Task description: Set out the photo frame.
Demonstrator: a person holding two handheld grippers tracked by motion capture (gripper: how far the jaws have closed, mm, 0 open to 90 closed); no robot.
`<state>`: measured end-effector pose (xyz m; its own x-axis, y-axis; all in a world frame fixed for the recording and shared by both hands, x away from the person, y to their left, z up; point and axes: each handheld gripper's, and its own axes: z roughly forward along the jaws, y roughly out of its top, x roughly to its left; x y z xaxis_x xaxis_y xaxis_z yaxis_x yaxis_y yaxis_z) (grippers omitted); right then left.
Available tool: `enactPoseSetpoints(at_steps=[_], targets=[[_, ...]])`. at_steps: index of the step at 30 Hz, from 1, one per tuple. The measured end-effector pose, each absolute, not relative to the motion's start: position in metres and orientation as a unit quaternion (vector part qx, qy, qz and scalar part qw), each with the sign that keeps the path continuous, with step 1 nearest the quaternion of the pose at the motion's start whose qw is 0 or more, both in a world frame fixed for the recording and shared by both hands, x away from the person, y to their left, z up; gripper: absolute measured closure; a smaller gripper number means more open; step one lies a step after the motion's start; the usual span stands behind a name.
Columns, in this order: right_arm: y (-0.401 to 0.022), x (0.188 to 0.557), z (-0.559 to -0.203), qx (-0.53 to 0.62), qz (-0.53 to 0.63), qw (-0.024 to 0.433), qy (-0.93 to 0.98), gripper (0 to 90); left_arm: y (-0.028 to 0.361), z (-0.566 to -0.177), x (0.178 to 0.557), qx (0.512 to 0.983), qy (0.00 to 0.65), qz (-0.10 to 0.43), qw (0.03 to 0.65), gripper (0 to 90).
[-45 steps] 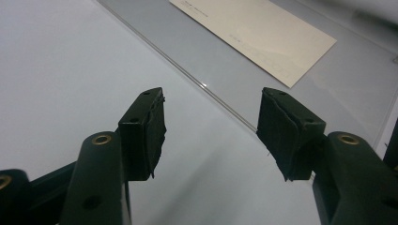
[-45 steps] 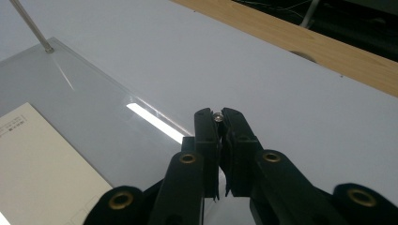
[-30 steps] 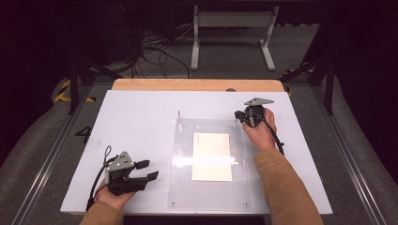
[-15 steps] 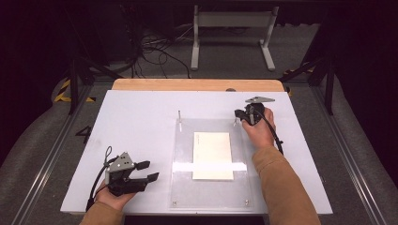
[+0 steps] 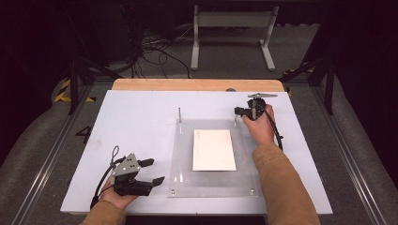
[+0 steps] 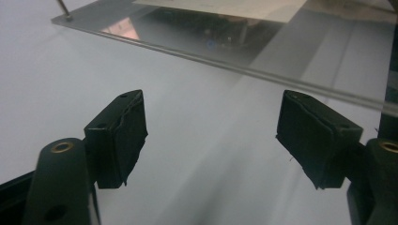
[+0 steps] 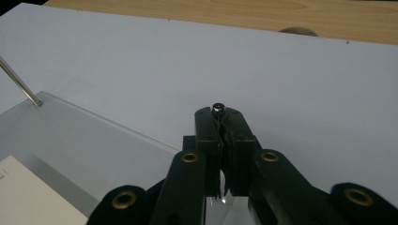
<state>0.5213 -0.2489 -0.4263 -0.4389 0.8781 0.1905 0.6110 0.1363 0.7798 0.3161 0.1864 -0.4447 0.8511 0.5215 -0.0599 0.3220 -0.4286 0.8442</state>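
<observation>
A clear acrylic plate (image 5: 183, 159) lies on the white board with a white card (image 5: 213, 150) at its middle. A thin metal pin (image 5: 179, 115) stands at the plate's far left corner. At the far right corner my right gripper (image 5: 238, 111) is shut on the top of a second pin (image 7: 218, 107), whose metal tip shows between the jaws of the right gripper (image 7: 219, 122). My left gripper (image 5: 157, 170) rests by the plate's near left edge. Its jaws have just been opening and stand open, and the left gripper (image 6: 218, 136) has only bare board between them.
The white board (image 5: 136, 117) sits on a wooden table whose far edge (image 5: 197, 84) shows behind it. In the left gripper view the plate's edge (image 6: 234, 65) runs just ahead of the jaws. Small screws (image 5: 172, 191) hold the plate's near corners.
The left gripper's jaws stand a little wider apart than before. Both hands stay where they were, and the right gripper keeps its hold on the pin.
</observation>
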Motion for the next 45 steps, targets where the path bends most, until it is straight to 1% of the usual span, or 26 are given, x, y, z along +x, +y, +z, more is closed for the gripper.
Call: enactPoseSetpoints(at_steps=[2, 5, 6, 8, 10, 11, 14, 15, 20, 22, 24, 26, 27, 28, 29, 32, 33, 36, 40, 43, 45], targets=[[-0.248, 0.524, -0.426, 0.51, 0.417, 0.157, 0.735, 85.8, 0.183, -0.446, 0.318, 0.84, 0.248, 0.115, 0.469, 21.9], [-0.248, 0.526, -0.425, 0.519, 0.417, 0.15, 0.731, 85.8, 0.179, -0.445, 0.319, 0.835, 0.254, 0.119, 0.473, 14.3], [-0.248, 0.526, -0.425, 0.519, 0.417, 0.15, 0.731, 85.8, 0.176, -0.444, 0.32, 0.834, 0.252, 0.124, 0.475, 14.3], [-0.249, 0.527, -0.426, 0.522, 0.419, 0.146, 0.728, 85.8, 0.171, -0.442, 0.32, 0.835, 0.24, 0.133, 0.477, 11.6], [-0.249, 0.528, -0.426, 0.522, 0.418, 0.146, 0.729, 85.8, 0.161, -0.44, 0.32, 0.836, 0.225, 0.15, 0.477, 10.0], [-0.249, 0.528, -0.426, 0.522, 0.418, 0.146, 0.729, 85.8, 0.161, -0.44, 0.32, 0.836, 0.225, 0.15, 0.477, 9.7], [-0.248, 0.528, -0.425, 0.525, 0.415, 0.144, 0.729, 85.8, 0.152, -0.436, 0.321, 0.836, 0.209, 0.182, 0.473, 8.5], [-0.248, 0.528, -0.425, 0.527, 0.413, 0.145, 0.729, 85.8, 0.147, -0.433, 0.322, 0.833, 0.202, 0.195, 0.477, 6.4], [-0.249, 0.529, -0.425, 0.526, 0.415, 0.141, 0.729, 85.7, 0.137, -0.43, 0.323, 0.832, 0.177, 0.205, 0.483, 5.8], [-0.249, 0.529, -0.425, 0.527, 0.415, 0.138, 0.729, 85.7, 0.131, -0.429, 0.322, 0.832, 0.153, 0.211, 0.49, 9.5], [-0.249, 0.529, -0.425, 0.527, 0.416, 0.139, 0.728, 85.7, 0.127, -0.429, 0.322, 0.83, 0.135, 0.215, 0.496, 10.7], [-0.249, 0.529, -0.425, 0.528, 0.416, 0.139, 0.727, 85.7, 0.123, -0.429, 0.321, 0.825, 0.126, 0.221, 0.504, 15.9], [-0.249, 0.529, -0.425, 0.528, 0.416, 0.139, 0.727, 85.7, 0.121, -0.428, 0.321, 0.822, 0.125, 0.223, 0.508, 15.9], [-0.25, 0.529, -0.425, 0.53, 0.419, 0.136, 0.725, 85.6, 0.12, -0.428, 0.321, 0.819, 0.123, 0.225, 0.513, 20.6], [-0.25, 0.529, -0.425, 0.53, 0.419, 0.136, 0.725, 85.6, 0.119, -0.428, 0.321, 0.817, 0.121, 0.227, 0.516, 20.6], [-0.251, 0.529, -0.426, 0.527, 0.421, 0.137, 0.725, 85.5, 0.12, -0.427, 0.322, 0.81, 0.134, 0.226, 0.525, 34.8], [-0.251, 0.528, -0.426, 0.527, 0.423, 0.137, 0.725, 85.4, 0.121, -0.428, 0.322, 0.804, 0.141, 0.23, 0.53, 44.4], [-0.251, 0.527, -0.425, 0.522, 0.423, 0.139, 0.727, 85.3, 0.125, -0.428, 0.323, 0.806, 0.141, 0.235, 0.525, 47.0], [-0.253, 0.524, -0.422, 0.502, 0.417, 0.145, 0.744, 83.6, 0.124, -0.427, 0.323, 0.805, 0.145, 0.234, 0.525, 47.8], [-0.26, 0.516, -0.414, 0.462, 0.417, 0.161, 0.766, 72.4, 0.125, -0.424, 0.325, 0.805, 0.147, 0.231, 0.526, 48.0], [-0.265, 0.508, -0.407, 0.433, 0.418, 0.183, 0.777, 68.8, 0.125, -0.423, 0.326, 0.806, 0.146, 0.229, 0.526, 48.1]])
